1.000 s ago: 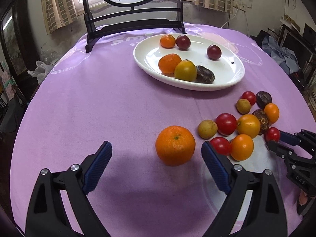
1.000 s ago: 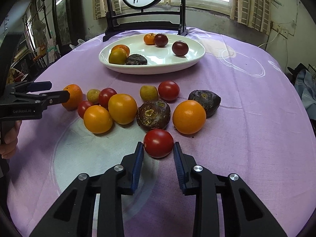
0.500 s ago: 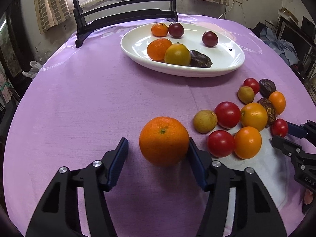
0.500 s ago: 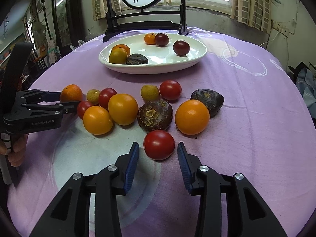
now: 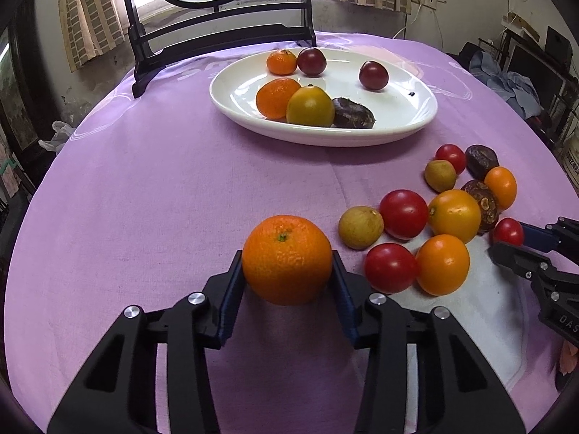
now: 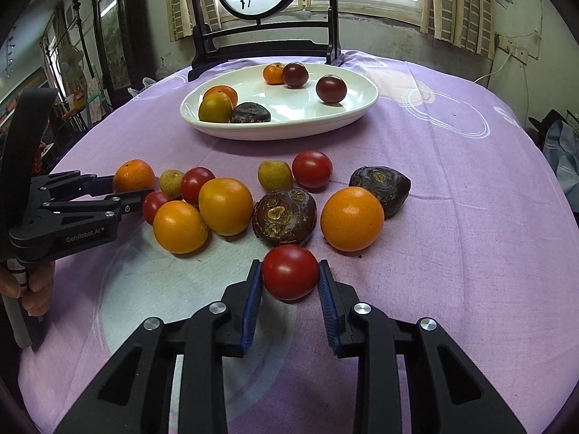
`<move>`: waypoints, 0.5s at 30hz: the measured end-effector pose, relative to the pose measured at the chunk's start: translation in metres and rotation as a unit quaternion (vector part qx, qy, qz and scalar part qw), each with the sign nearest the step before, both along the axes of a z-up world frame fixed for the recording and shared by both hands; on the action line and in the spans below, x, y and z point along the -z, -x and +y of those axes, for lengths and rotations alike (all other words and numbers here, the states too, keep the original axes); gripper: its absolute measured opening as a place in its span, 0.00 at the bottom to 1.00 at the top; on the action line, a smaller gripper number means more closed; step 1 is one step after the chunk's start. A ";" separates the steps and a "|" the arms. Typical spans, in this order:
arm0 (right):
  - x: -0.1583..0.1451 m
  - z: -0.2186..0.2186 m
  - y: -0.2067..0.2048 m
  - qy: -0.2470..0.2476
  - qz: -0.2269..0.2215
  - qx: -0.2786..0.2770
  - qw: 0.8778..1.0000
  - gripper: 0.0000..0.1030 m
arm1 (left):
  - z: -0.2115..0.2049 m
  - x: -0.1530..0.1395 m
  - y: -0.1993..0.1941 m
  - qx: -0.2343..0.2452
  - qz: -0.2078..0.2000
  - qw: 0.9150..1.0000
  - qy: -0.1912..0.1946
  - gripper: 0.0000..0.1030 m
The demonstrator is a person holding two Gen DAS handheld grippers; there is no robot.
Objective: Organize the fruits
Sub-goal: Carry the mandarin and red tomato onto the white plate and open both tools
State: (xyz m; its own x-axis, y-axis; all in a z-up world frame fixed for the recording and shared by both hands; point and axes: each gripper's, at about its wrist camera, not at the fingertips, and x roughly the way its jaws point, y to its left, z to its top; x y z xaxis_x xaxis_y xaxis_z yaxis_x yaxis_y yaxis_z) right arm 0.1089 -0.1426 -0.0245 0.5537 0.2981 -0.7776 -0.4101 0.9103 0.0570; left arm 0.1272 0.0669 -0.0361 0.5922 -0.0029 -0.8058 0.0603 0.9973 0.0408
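A large orange mandarin (image 5: 287, 253) sits on the purple cloth between the blue pads of my left gripper (image 5: 286, 275). The jaws are closing and both pads touch its sides. The same mandarin (image 6: 133, 175) shows at the left of the right wrist view, at the tips of my left gripper (image 6: 139, 195). My right gripper (image 6: 289, 275) is shut on a red tomato (image 6: 289, 267) at the near side of a loose fruit cluster. The white oval plate (image 5: 325, 141) at the back holds several fruits.
Loose tomatoes, orange fruits, small yellow-green fruits and dark wrinkled fruits (image 6: 284, 215) lie between the grippers and the plate (image 6: 282, 133). A dark wooden screen stand (image 5: 217, 36) rises behind the plate. A hand (image 6: 32, 285) holds the left gripper's handle.
My left gripper's wide jaws have closed in until the pads touch the mandarin. My right gripper's jaws parted slightly around the red tomato, then closed on it again.
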 end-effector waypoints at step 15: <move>-0.045 -0.004 -0.001 -0.044 -0.048 -0.001 0.998 0.30 | 0.003 -0.045 0.003 -0.008 -0.034 0.998 0.049 0.43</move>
State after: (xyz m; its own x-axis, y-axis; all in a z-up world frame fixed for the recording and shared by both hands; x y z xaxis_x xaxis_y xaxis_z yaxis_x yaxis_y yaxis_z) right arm 0.1102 -0.1465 0.0209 0.6237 0.3641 -0.6917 -0.4196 0.9025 0.0968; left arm 0.1246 0.0703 0.0093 0.6461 -0.0702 -0.7600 0.0449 0.9975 -0.0539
